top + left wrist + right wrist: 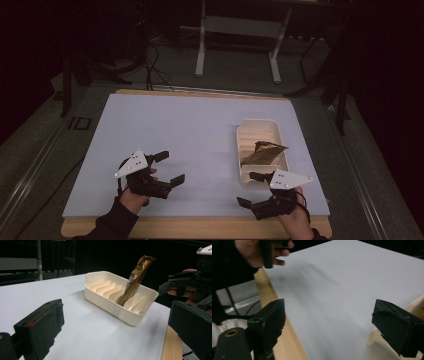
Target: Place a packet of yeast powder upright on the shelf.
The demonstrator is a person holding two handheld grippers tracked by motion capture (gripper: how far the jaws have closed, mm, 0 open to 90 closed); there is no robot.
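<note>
Left gripper (170, 167): jaws open, empty, above the white mat (190, 135), well apart from the cream tray (245, 150). A gold wrapper (264, 152) stands tilted among the tray's dividers. Right gripper (251, 188): jaws open, empty, just beside the tray's near end.

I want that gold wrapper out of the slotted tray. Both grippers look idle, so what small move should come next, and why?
Probably swing the right gripper toward the gold wrapper. Its jaws stand wide open and hold nothing, and it hovers right at the near end of the cream tray, closer than the left gripper. The wrapper stands tilted in a slot, its top above the rim, free to pinch.
</note>
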